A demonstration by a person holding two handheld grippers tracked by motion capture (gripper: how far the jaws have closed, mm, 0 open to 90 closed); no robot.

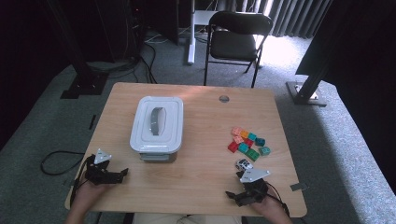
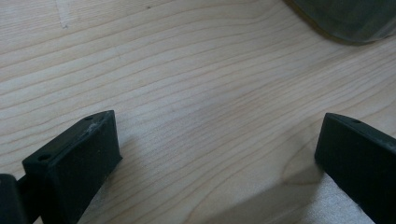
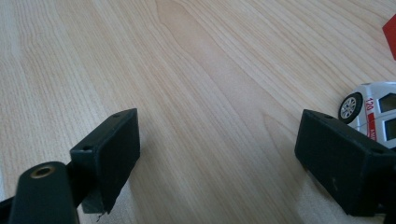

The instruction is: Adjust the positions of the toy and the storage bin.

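Observation:
A white box with a grey-handled lid (image 1: 156, 123) stands left of the table's middle. A cluster of several coloured blocks (image 1: 247, 142) in red, orange, teal and green lies at the right. Just in front of them sits a small white toy car (image 1: 243, 164). My left gripper (image 1: 119, 175) rests near the front left edge, in front of the box; its jaws stand wide open over bare wood (image 2: 217, 135). My right gripper (image 1: 237, 189) is near the front right edge, open (image 3: 218, 130) with nothing between its jaws. The toy car (image 3: 373, 109) is just outside its right jaw.
The wooden table (image 1: 205, 116) has a round cable hole (image 1: 224, 98) at the back. A black chair (image 1: 236, 39) stands on the carpet beyond it. A corner of the box (image 2: 345, 18) and a red block's edge (image 3: 391, 30) appear in the gripper views.

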